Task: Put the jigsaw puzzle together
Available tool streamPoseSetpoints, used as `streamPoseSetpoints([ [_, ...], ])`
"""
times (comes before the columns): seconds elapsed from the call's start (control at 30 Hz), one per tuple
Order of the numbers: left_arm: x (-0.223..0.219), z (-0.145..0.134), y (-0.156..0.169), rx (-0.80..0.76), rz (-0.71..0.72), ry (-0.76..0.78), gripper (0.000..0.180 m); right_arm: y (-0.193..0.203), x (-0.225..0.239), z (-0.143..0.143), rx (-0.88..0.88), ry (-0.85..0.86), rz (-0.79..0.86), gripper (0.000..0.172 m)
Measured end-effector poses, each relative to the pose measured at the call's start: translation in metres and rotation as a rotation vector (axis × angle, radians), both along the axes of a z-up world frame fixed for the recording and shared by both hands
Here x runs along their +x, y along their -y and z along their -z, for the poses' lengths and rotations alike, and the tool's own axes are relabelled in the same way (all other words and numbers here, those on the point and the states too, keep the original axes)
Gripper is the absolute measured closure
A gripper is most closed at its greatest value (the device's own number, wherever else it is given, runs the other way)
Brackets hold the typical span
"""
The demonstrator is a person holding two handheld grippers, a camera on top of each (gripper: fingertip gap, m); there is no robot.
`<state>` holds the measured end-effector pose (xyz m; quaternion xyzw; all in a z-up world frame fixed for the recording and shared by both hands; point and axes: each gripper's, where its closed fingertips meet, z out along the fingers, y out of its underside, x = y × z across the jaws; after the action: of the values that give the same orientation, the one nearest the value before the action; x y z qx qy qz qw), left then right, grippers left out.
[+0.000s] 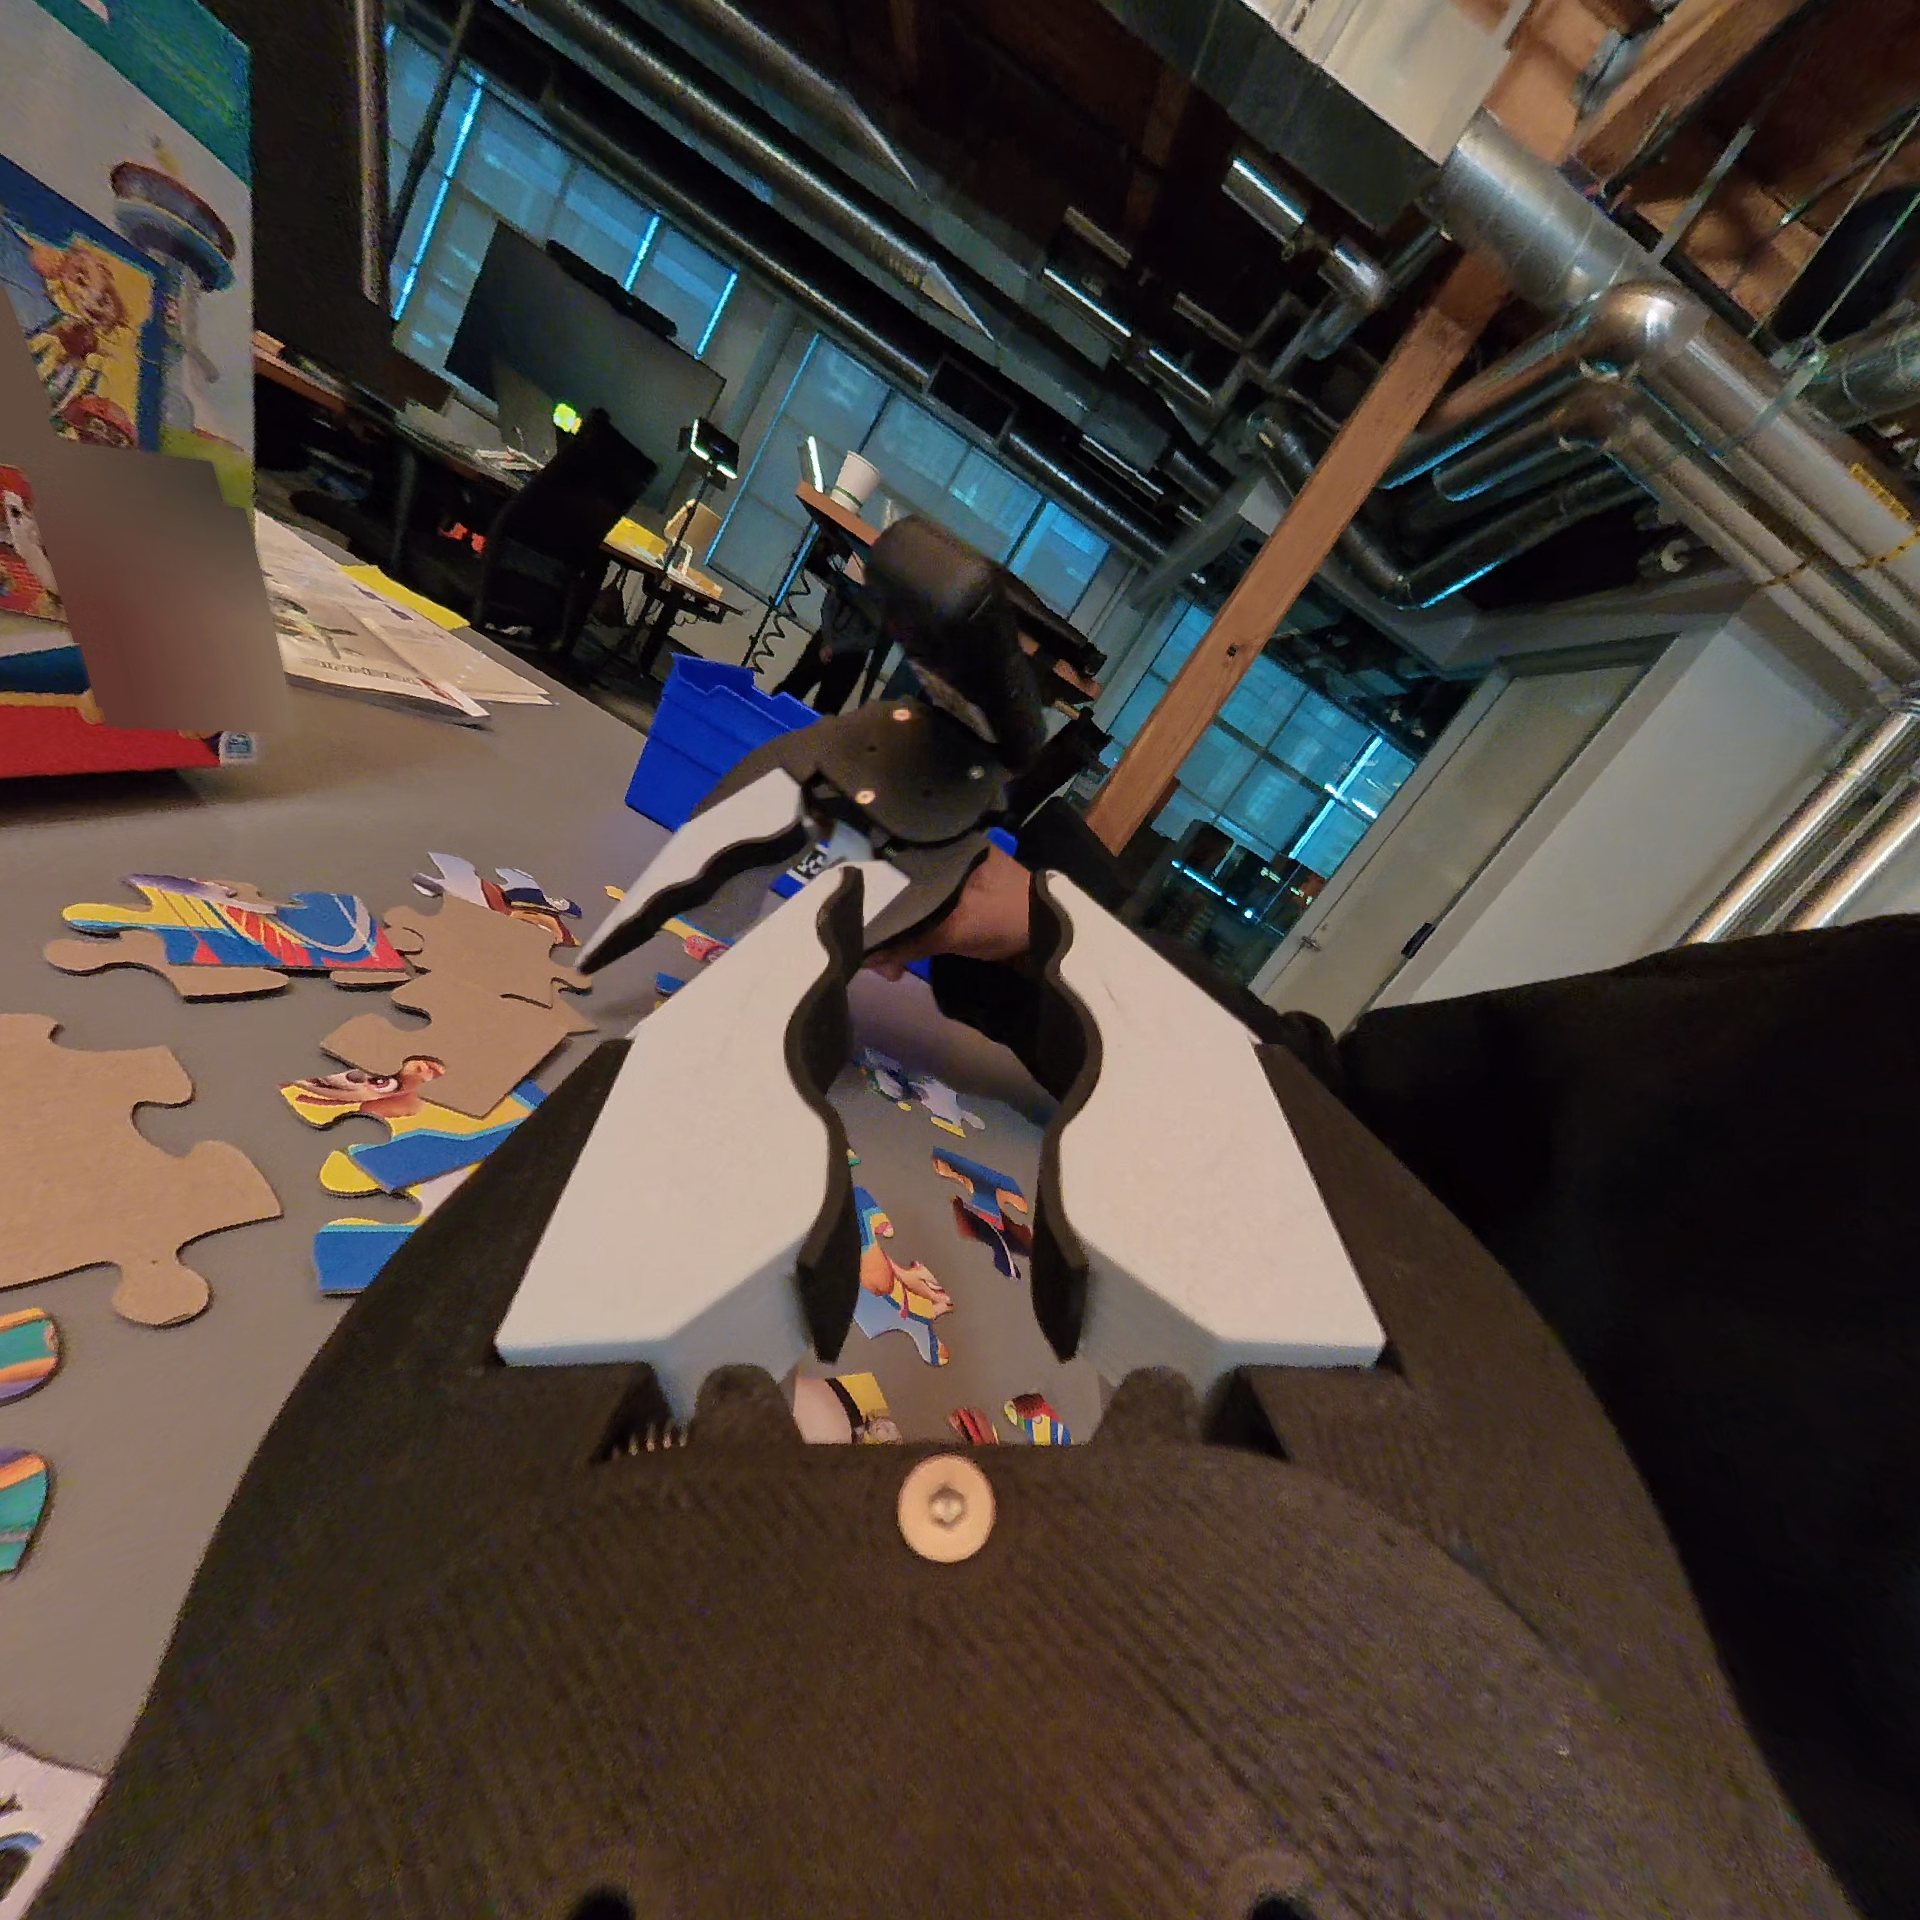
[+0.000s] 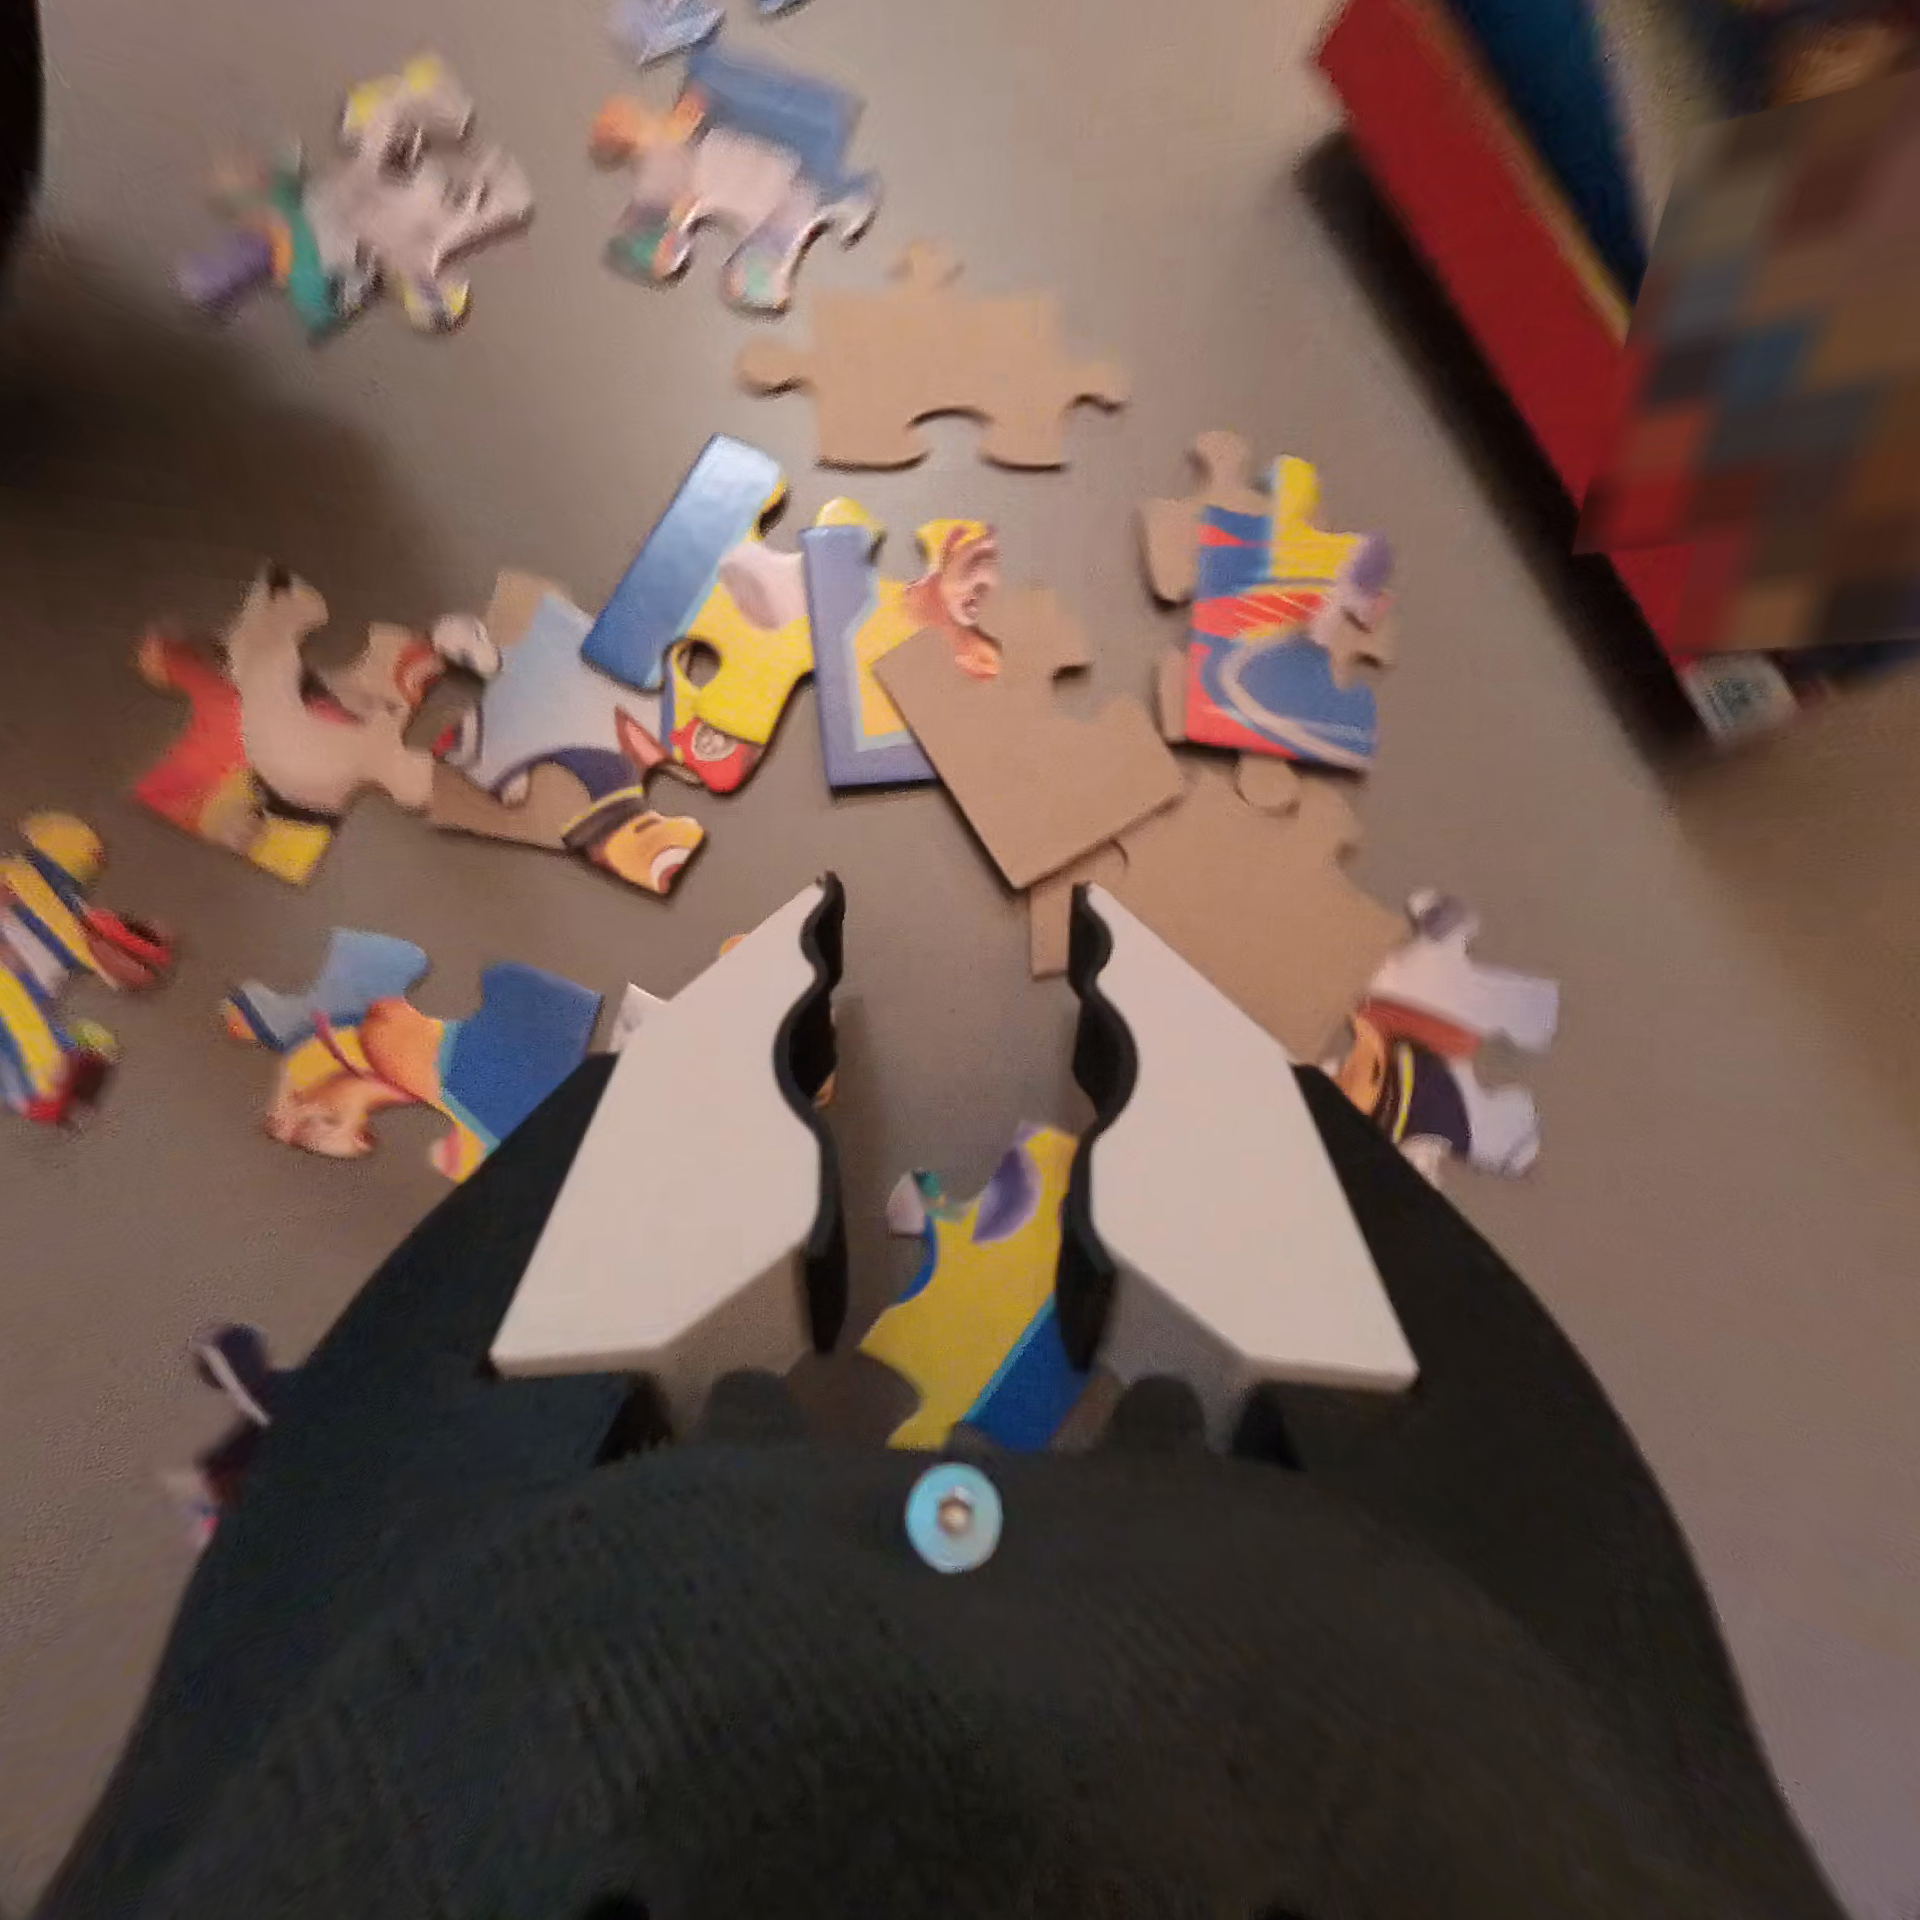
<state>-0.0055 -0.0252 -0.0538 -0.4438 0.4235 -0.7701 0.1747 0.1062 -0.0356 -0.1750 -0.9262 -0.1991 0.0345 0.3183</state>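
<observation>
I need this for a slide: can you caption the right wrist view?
Open right tongs hover above jigsaw pieces scattered on a grey table.

Dim indoor light, wide-angle edge warp, right view motion-blurred.

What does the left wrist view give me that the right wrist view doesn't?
Only the left wrist view shows the other claw from outside, open above the pieces, plus a blue bin, papers and the room beyond. Only the right wrist view looks straight down: the right claw is open over bare grey table, with a yellow-blue piece beneath it. Both show scattered puzzle pieces and the red-edged box; the left claw is open and empty.
</observation>
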Motion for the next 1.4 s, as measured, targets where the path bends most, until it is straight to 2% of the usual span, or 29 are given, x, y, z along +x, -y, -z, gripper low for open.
streamPoseSetpoints([
  [0.1,0.000,-0.001,-0.001,-0.005,0.000,0.004,0.152,-0.015,0.000,0.010,-0.060,0.105,-0.173,0.121],
  [0.2,0.000,-0.001,-0.001,-0.005,0.004,0.002,0.152,-0.026,-0.002,0.015,-0.111,0.131,-0.293,0.112],
  [0.4,-0.001,-0.002,-0.002,-0.021,0.011,0.008,0.151,-0.031,0.000,0.022,-0.242,0.094,-0.395,0.100],
  [0.53,-0.001,-0.003,-0.003,-0.029,0.013,0.012,0.151,-0.030,0.003,0.020,-0.287,0.066,-0.392,0.125],
  [0.77,-0.001,-0.003,-0.003,-0.030,0.010,0.009,0.151,-0.020,-0.012,0.012,-0.240,-0.050,-0.366,0.126],
  [0.87,0.000,-0.002,-0.004,-0.025,0.001,0.006,0.150,-0.012,-0.038,-0.014,-0.166,-0.274,-0.367,0.126],
  [0.93,0.000,-0.002,-0.006,-0.024,-0.010,0.005,0.146,-0.005,-0.063,-0.046,-0.115,-0.542,-0.378,0.126],
  [1.03,-0.002,-0.006,-0.006,-0.040,-0.007,0.033,0.140,0.010,-0.091,-0.109,-0.048,-1.030,-0.420,0.126],
  [1.13,-0.016,-0.025,0.011,-0.056,0.103,0.152,0.132,0.027,-0.103,-0.148,-0.049,-1.372,-0.466,0.126],
  [1.2,-0.017,-0.025,0.024,-0.032,0.151,0.154,0.131,0.035,-0.112,-0.157,-0.091,-1.490,-0.491,0.126],
  [1.3,-0.017,-0.025,0.038,-0.041,0.223,0.145,0.124,0.045,-0.130,-0.155,-0.167,-1.530,-0.524,0.126],
  [1.37,-0.019,-0.029,0.040,-0.071,0.248,0.169,0.127,0.048,-0.141,-0.151,-0.205,-1.521,-0.538,0.126],
  [1.4,-0.023,-0.032,0.041,-0.078,0.262,0.185,0.134,0.048,-0.145,-0.150,-0.217,-1.524,-0.542,0.126],
])
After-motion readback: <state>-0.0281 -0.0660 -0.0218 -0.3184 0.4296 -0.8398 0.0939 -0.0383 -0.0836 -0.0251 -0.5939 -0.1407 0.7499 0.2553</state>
